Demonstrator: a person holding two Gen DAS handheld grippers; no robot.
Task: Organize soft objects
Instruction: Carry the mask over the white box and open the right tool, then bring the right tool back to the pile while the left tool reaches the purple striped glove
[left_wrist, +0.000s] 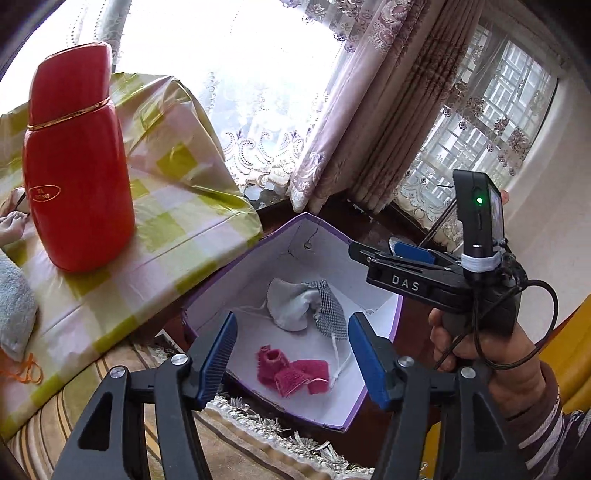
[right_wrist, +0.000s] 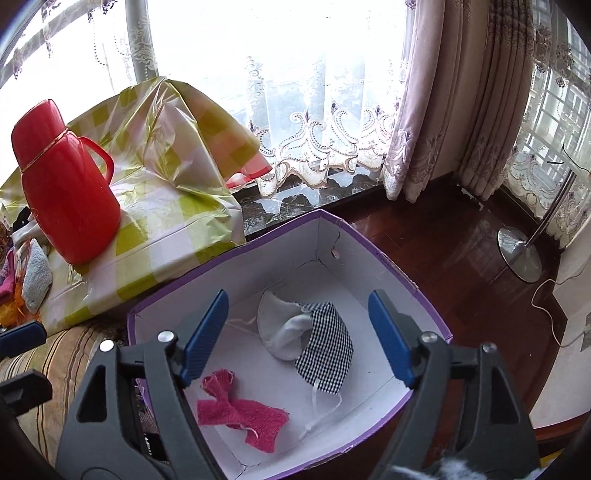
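Observation:
A purple cardboard box with a white inside stands on the floor beside the table. In it lie a pink knitted cloth and a black-and-white checked face mask with white lining and strings. My left gripper hangs open over the box with nothing between its blue pads. My right gripper is also open and empty above the box. In the left wrist view a hand holds it at the right.
A red thermos flask stands on the table's green-checked plastic cover. A grey soft pad and other fabrics lie at the table's left. Curtains, a metal lamp base and a striped rug surround the box.

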